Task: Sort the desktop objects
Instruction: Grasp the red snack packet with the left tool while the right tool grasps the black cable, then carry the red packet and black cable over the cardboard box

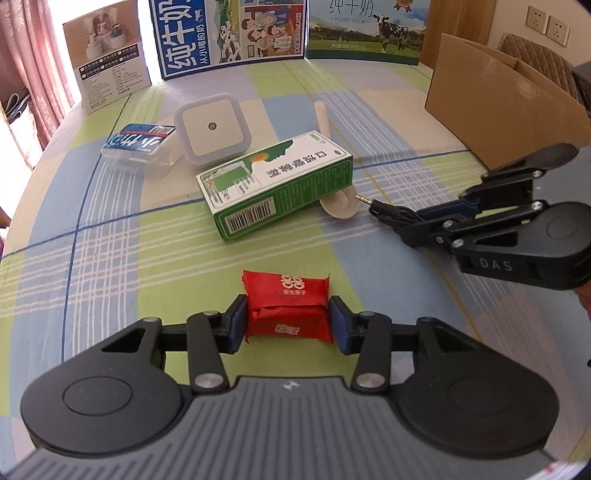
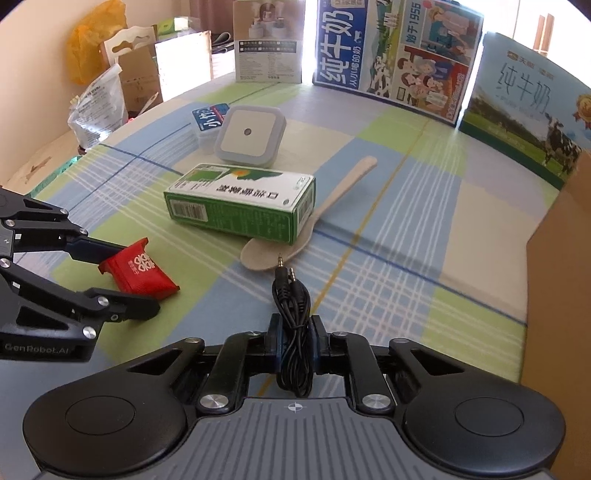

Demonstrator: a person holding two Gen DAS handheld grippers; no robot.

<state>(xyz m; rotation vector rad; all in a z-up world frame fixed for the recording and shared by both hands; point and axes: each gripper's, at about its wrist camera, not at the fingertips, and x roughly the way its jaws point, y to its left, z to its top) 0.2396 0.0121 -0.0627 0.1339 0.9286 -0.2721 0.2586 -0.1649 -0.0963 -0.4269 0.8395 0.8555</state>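
My left gripper point(image 1: 288, 321) is shut on a red candy packet point(image 1: 286, 306), squeezed between its blue pads; the right wrist view shows that same red packet point(image 2: 142, 273) in the left gripper point(image 2: 129, 280). My right gripper point(image 2: 294, 341) is shut on a coiled black audio cable point(image 2: 291, 321) whose two jack plugs point forward. In the left wrist view the right gripper point(image 1: 417, 225) comes in from the right holding the cable point(image 1: 388, 210). On the checked cloth lie a green-and-white box point(image 1: 277, 184), a beige spoon point(image 2: 295, 229), a white square night light point(image 1: 212, 129) and a clear plastic box with a blue label point(image 1: 138, 149).
An open cardboard box point(image 1: 498, 99) stands at the right of the table. Milk cartons point(image 1: 232, 33) and a white product box point(image 1: 107, 62) line the far edge. Bags and cardboard point(image 2: 110, 85) sit beyond the table's left side. Bare cloth point(image 2: 406, 258) lies right of the spoon.
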